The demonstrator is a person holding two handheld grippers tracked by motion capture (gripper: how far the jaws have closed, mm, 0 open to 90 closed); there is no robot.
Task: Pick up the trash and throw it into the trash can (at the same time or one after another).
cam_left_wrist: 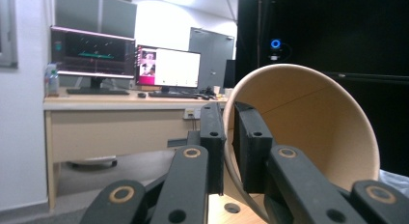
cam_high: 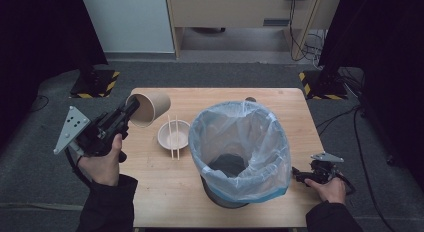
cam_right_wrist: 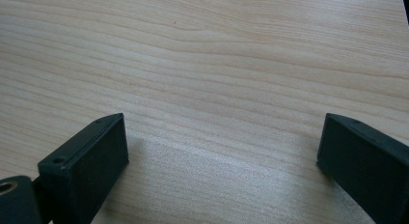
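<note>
A wooden table (cam_high: 165, 192) stands on grey carpet, with a desk beyond. The left gripper (cam_high: 131, 108) pinches the rim of a tilted brown paper cup (cam_high: 148, 108), left of the bowl (cam_high: 174, 134). The right gripper (cam_high: 296, 174) gapes wide, holding nothing.

The right gripper (cam_right_wrist: 224, 171) looks down at a light wooden table (cam_right_wrist: 217, 64). Its two black jaws stand far apart, one at the left and one at the right. Only bare wood with wavy lines lies between them. The jaws hold nothing.
</note>
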